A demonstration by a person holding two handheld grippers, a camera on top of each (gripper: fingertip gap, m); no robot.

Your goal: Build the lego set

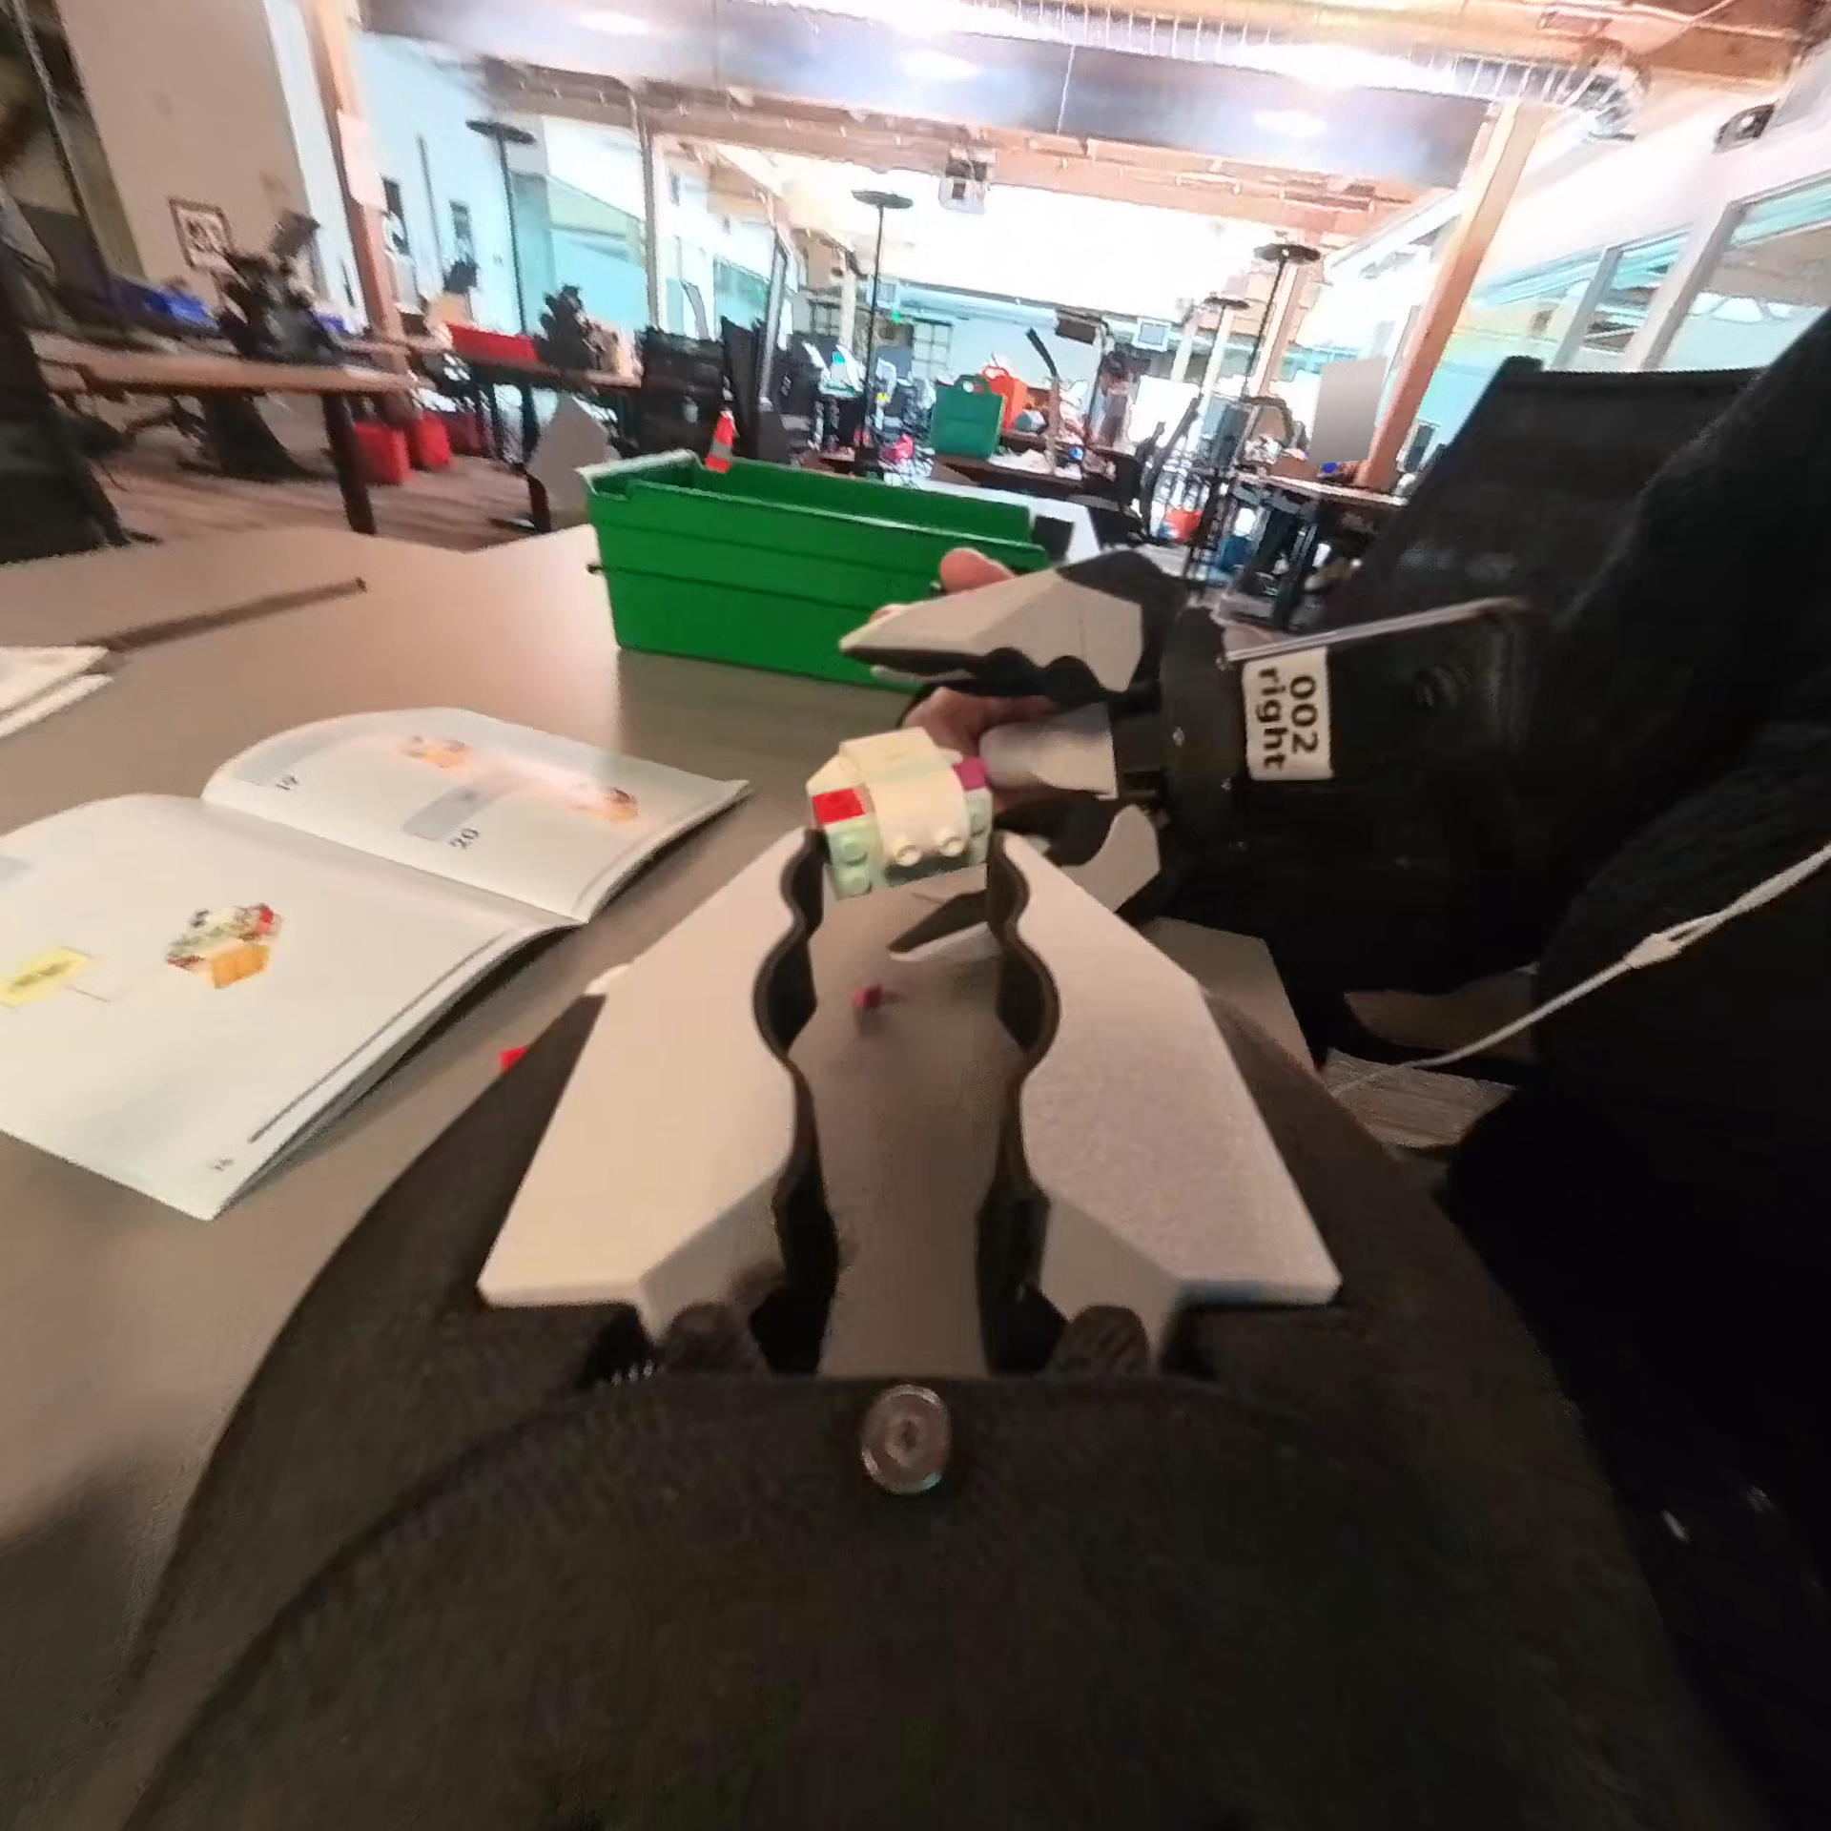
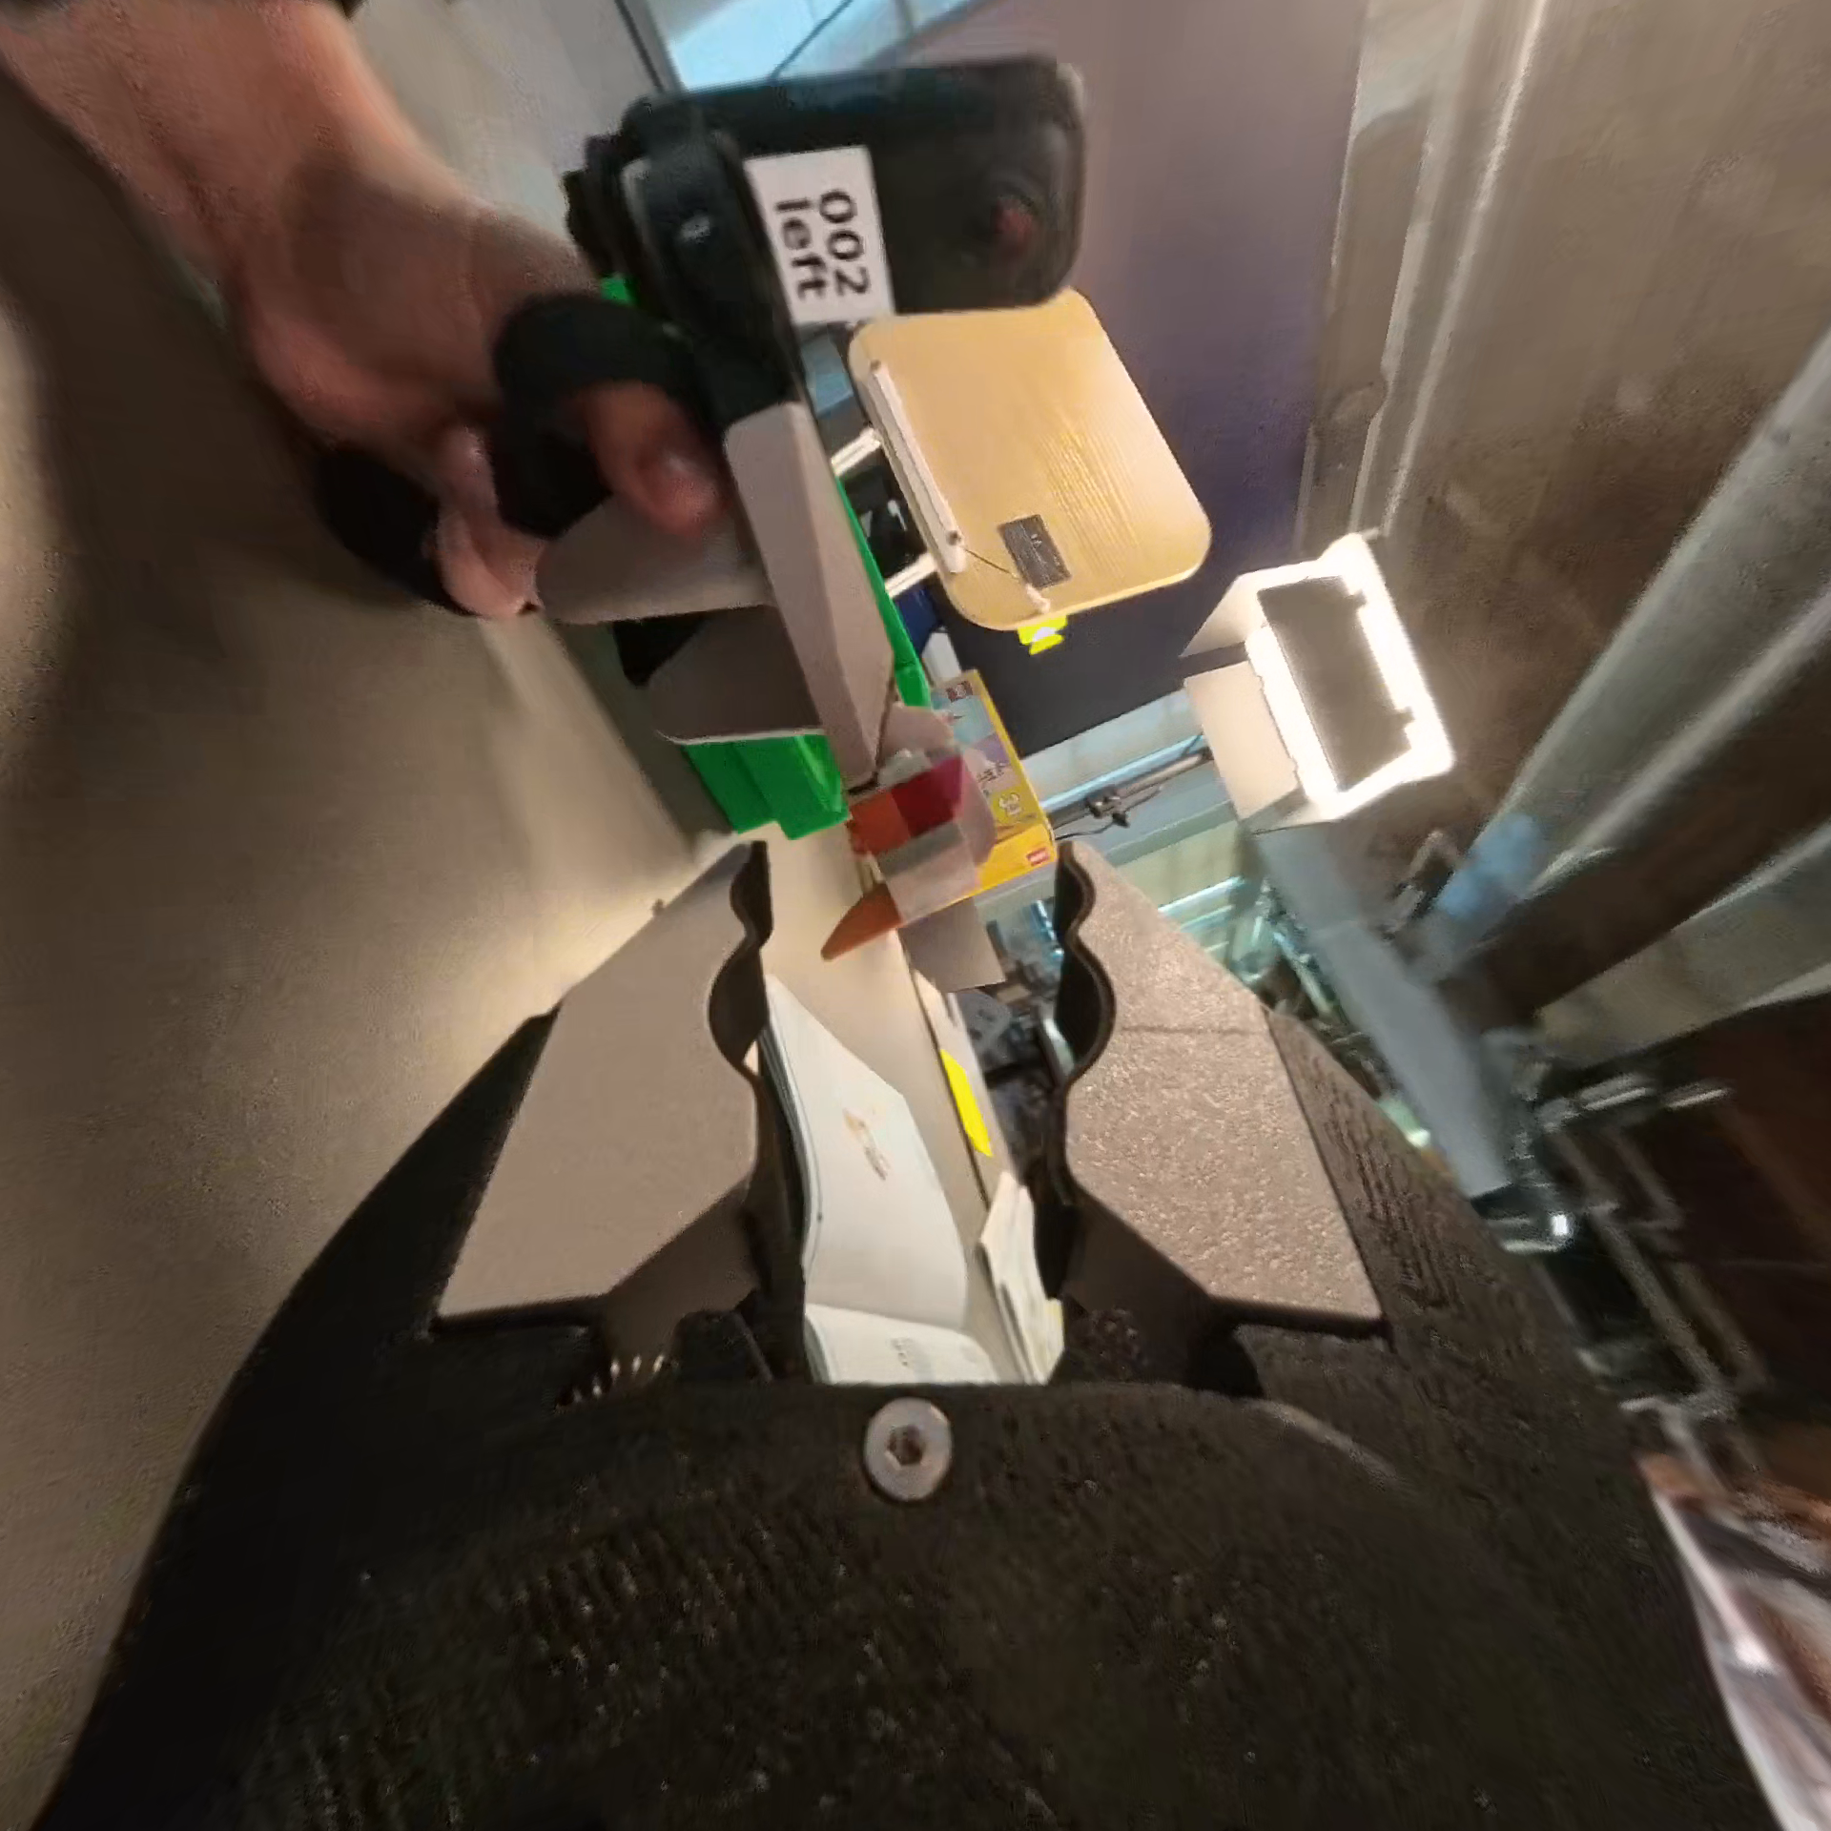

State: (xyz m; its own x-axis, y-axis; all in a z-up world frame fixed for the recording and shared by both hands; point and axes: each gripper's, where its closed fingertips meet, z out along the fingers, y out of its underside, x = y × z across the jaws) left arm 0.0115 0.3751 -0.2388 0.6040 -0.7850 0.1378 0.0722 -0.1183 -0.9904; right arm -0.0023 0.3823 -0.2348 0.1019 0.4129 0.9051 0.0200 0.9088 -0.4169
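A small lego assembly [image 1: 897, 822] of white, mint, red and pink bricks is held in the air above the grey table [image 1: 396, 614]. My left gripper [image 1: 897, 852] is shut on it at the fingertips. My right gripper [image 1: 877, 798] comes in from the right, turned on its side and open, with one finger above the assembly and one below. In the right wrist view my right gripper [image 2: 910, 882] is wide open and empty. The assembly [image 2: 912, 822] sits just beyond its tips, pinched by the left gripper [image 2: 872, 763]. A person's fingertips [image 1: 951, 708] show beside the right gripper.
An open instruction booklet [image 1: 347, 892] lies on the table to the left. A green bin [image 1: 793, 585] stands behind the grippers. A small pink piece [image 1: 870, 1001] and a red piece [image 1: 512, 1058] lie loose on the table. A yellow box [image 2: 1001, 793] sits behind the assembly. My left and right fingertips are right by each other.
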